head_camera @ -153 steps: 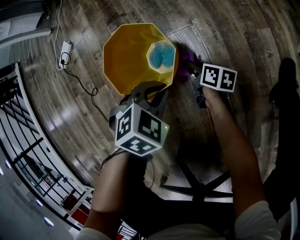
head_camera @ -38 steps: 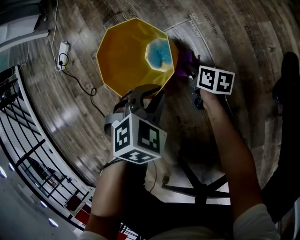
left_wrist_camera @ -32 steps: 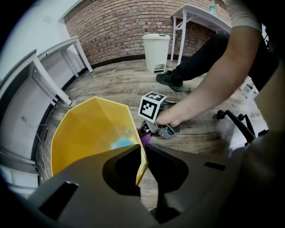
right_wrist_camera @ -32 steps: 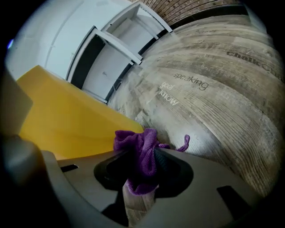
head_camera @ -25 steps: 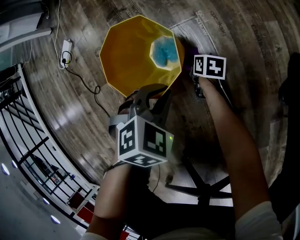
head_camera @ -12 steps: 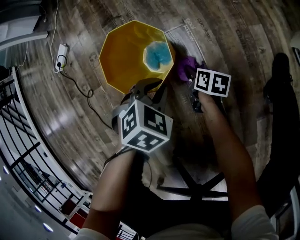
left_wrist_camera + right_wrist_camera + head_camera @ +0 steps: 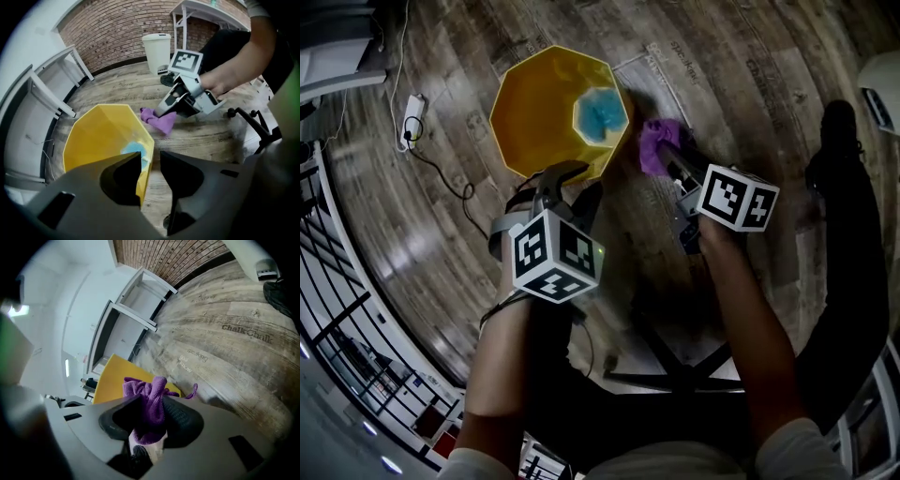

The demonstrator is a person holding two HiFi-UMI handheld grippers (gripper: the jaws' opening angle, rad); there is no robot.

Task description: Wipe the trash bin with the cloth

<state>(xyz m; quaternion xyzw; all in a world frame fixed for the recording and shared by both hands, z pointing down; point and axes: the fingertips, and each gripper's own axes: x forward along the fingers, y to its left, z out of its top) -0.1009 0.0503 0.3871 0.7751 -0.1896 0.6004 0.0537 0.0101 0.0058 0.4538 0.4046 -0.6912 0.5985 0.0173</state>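
Since the left gripper [image 7: 150,161] has just been opening, its fingers [image 7: 119,176] apart astride the unpinched rim of the yellow trash bin [image 7: 539,112], that bin may slide or tip on the floor [image 7: 741,84] when the right gripper [image 7: 149,406], clamped on the purple cloth [image 7: 654,145] beside it, presses.

Yellow trash bin [image 7: 539,112], blue at its bottom; purple cloth [image 7: 654,145]; grey-brown wood-grain floor [image 7: 750,94].

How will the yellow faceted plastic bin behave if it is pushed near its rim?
Probably light: the yellow faceted plastic bin looks thin-walled and nearly empty, with only a blue item at its bottom. Narrowing toward its base, it would likely slide or tip on the smooth wooden floor.
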